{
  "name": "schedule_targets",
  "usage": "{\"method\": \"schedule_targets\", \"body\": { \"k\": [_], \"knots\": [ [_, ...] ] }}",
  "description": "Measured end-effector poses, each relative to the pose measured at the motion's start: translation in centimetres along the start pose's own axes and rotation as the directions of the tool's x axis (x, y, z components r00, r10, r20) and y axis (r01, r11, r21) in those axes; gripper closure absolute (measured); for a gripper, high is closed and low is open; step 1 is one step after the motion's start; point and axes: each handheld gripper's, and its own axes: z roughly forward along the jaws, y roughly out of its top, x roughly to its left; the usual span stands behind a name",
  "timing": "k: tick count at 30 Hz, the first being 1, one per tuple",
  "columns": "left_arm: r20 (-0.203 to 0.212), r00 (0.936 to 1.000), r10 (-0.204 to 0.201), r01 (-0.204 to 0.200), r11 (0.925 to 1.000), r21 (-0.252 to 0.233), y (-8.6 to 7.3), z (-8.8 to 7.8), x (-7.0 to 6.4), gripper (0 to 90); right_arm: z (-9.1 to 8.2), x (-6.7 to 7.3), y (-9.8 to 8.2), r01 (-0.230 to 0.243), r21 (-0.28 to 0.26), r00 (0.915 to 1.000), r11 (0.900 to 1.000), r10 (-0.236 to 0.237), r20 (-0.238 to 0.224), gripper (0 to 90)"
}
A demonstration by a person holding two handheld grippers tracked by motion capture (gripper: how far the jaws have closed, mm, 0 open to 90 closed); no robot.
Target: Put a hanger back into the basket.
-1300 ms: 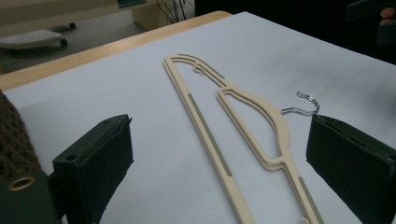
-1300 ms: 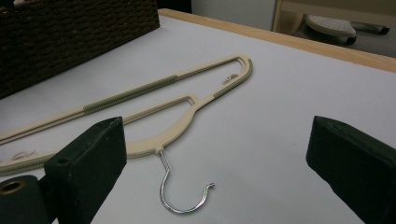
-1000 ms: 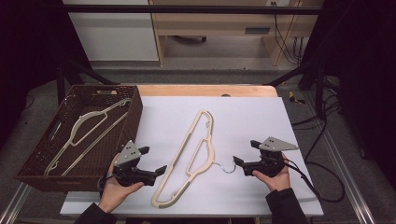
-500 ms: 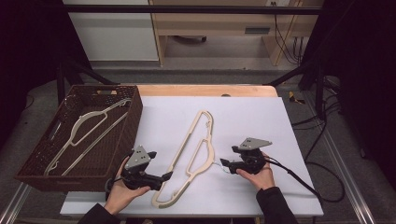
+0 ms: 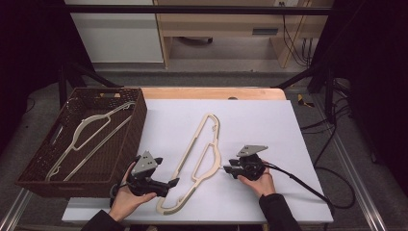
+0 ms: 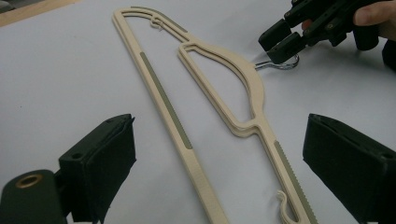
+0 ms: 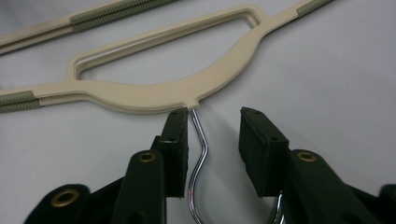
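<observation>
A cream plastic hanger (image 5: pixel 186 156) with a chrome hook (image 5: pixel 223 168) lies flat on the white table. My right gripper (image 5: pixel 230 169) rests low on the table at the hook. In the right gripper view its jaws (image 7: pixel 215 116) have just been closing around the hook's stem (image 7: pixel 198 140); one pad is at the wire, the other stands apart, so it is open. My left gripper (image 5: pixel 171 185) is wide open by the hanger's near end. In the left gripper view the near arm of the hanger (image 6: pixel 243 74) runs between its jaws (image 6: pixel 222 130) untouched, with the right gripper (image 6: pixel 280 44) beyond.
A brown wicker basket (image 5: pixel 139 120) stands at the table's left and holds more cream hangers (image 5: pixel 91 134). The right gripper's cable (image 5: pixel 298 185) trails off to the right. A wooden strip (image 5: pixel 211 92) borders the table's far edge.
The right gripper has moved left and down to the hanger's hook, and its jaws have narrowed around the wire. The left gripper has edged slightly toward the hanger's near end.
</observation>
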Motion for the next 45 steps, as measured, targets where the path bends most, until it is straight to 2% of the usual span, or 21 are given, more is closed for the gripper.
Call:
{"method": "schedule_targets", "body": {
  "k": [8,14,16,24,28,30,34,39,40,45],
  "knots": [
    [0.0,1.0,0.003,-0.003,1.0,0.007,-0.1,0.1,-0.1,9.5,0.8,0.1,-0.1,-0.002,0.03,0.9998,1.0,0.003,-0.022,78.9],
    [0.001,1.0,0.008,-0.008,0.9999,0.014,-0.1,0.3,-0.2,9.8,0.9,0.2,0.0,0.041,0.04,0.9989,0.998,-0.04,-0.025,82.8],
    [0.002,1.0,0.009,-0.009,0.9998,0.016,-0.1,0.3,-0.2,9.8,0.9,0.2,0.0,0.038,0.042,0.999,0.998,-0.038,-0.023,85.7],
    [0.004,0.9999,0.01,-0.01,0.9997,0.022,-0.1,0.5,-0.3,10.1,0.9,-0.2,0.2,0.062,0.042,0.9963,0.997,-0.06,-0.062,87.8],
    [0.01,0.9998,0.015,-0.015,0.9994,0.03,-0.1,0.7,-0.5,10.2,0.4,-0.3,0.4,0.057,0.03,0.9959,0.998,-0.055,-0.071,88.2],
    [0.014,0.9997,0.019,-0.019,0.9992,0.035,0.0,0.9,-0.7,10.2,0.2,-0.1,0.6,0.037,0.025,0.9971,0.999,-0.035,-0.068,88.3],
    [0.027,0.9994,0.021,-0.022,0.9989,0.041,0.2,1.2,-1.0,10.9,-0.3,-0.1,0.9,0.039,0.025,0.9964,0.999,-0.037,-0.076,88.5],
    [0.035,0.9983,0.047,-0.049,0.9977,0.048,1.3,1.8,-1.8,11.8,-0.5,0.5,1.4,0.03,0.034,0.9974,0.999,-0.028,-0.066,88.8],
    [0.035,0.998,0.053,-0.055,0.9972,0.051,1.6,2.0,-1.9,11.8,-0.6,0.6,1.5,0.04,0.039,0.997,0.998,-0.037,-0.068,88.8],
    [0.053,0.9951,0.083,-0.087,0.9927,0.084,3.2,3.8,-2.8,12.8,-1.1,0.9,1.9,0.03,0.041,0.9977,0.999,-0.028,-0.062,88.9]
  ]
}}
